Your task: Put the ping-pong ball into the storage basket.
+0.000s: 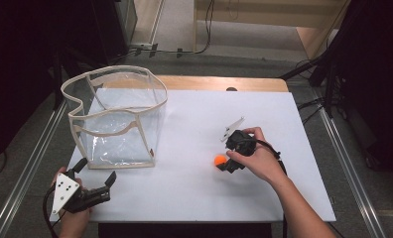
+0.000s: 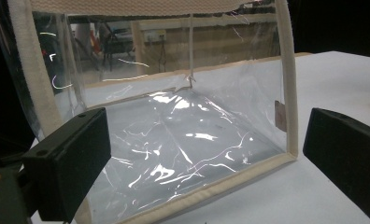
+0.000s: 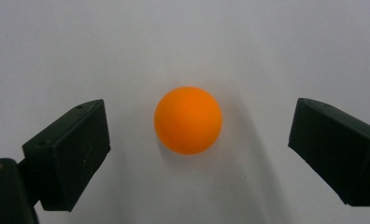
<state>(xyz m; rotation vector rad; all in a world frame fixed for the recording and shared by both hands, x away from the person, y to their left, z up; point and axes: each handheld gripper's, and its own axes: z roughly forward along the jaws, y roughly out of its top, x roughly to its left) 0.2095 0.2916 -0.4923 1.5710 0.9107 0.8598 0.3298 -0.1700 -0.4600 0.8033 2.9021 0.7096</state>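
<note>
An orange ball (image 1: 220, 160) (image 3: 188, 120) lies on the white table top (image 1: 204, 114), right of the middle. My right gripper (image 1: 224, 161) (image 3: 199, 154) points down over it, jaws open, one on each side of the ball with a gap to both. A clear plastic bag with beige trim (image 1: 117, 119) (image 2: 183, 130) stands open-topped at the table's left. My left gripper (image 1: 98, 171) (image 2: 206, 163) rests at the front left corner, jaws open with nothing between them, facing the bag's near lower edge.
The white sheet covers a wooden table (image 1: 219, 83) with metal rails along both sides. Cables and dark equipment stand on the floor beyond the far edge. Bare table surface lies between the bag and the ball.
</note>
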